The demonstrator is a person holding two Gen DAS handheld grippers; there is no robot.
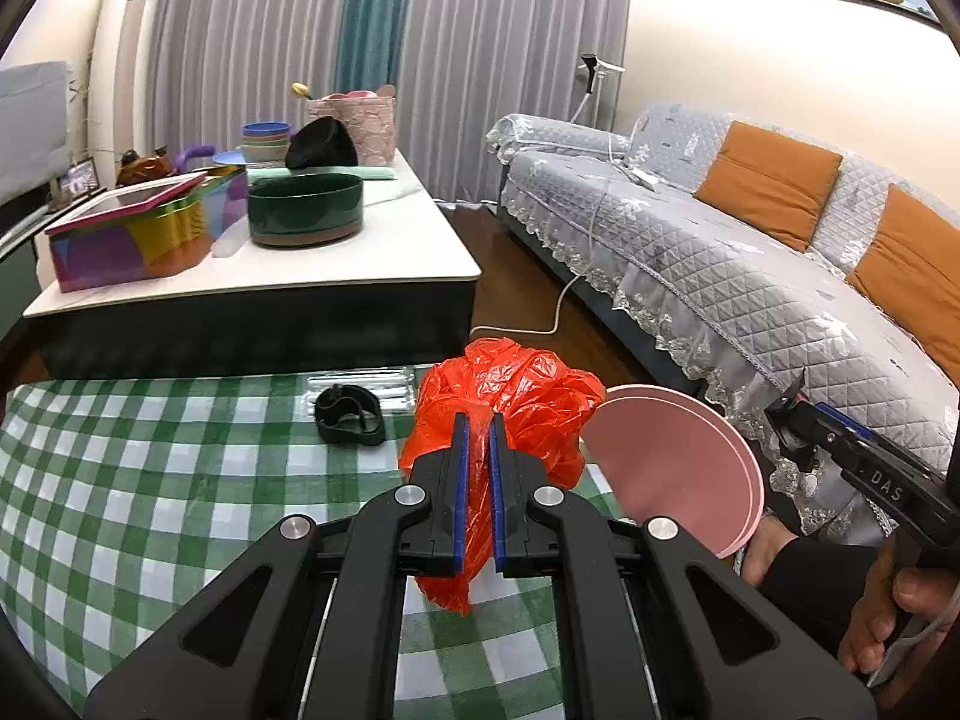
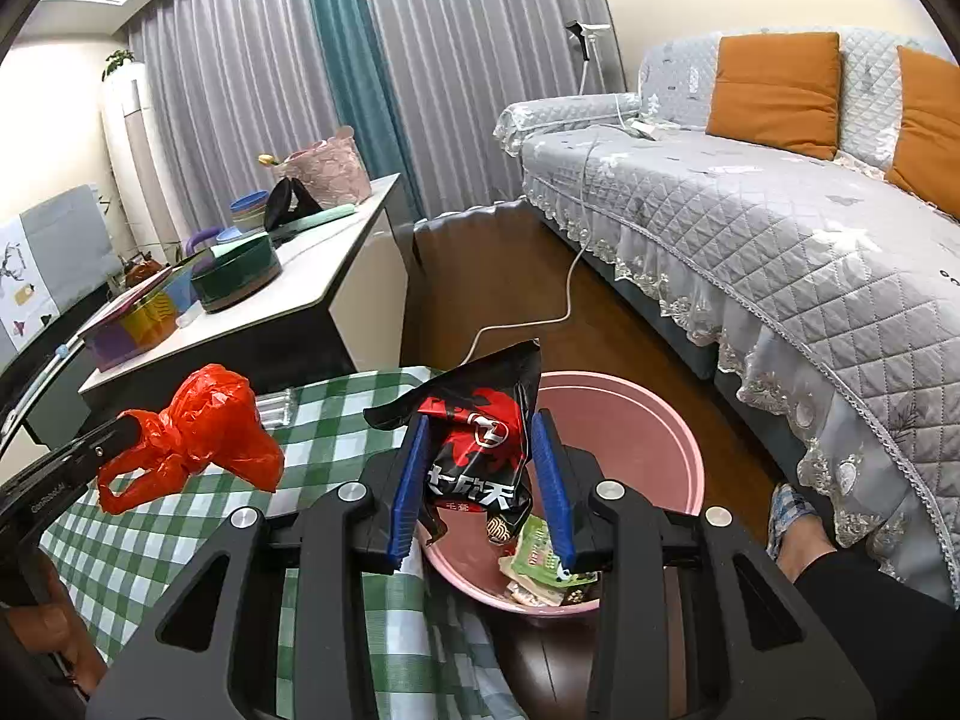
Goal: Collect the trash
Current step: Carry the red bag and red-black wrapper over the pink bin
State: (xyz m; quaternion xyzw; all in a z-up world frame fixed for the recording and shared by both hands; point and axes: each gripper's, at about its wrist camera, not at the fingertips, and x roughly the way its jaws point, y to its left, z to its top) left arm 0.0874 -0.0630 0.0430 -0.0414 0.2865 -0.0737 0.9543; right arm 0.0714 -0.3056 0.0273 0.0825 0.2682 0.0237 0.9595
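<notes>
With the right gripper [image 2: 483, 438] clamped on the black snack wrapper [image 2: 480, 420] and the left gripper [image 1: 478, 420] pinching the red plastic bag [image 1: 510, 384], centre each over the pink bin [image 2: 648, 414] before letting go

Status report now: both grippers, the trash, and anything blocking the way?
Left gripper shut on red plastic bag. Right gripper shut on black snack wrapper, above pink basin. Nothing in the way.

White "DAS" shows on the right claw [image 1: 786, 414]; the black-red snack wrapper [image 2: 474, 450] bears large Chinese characters.
</notes>
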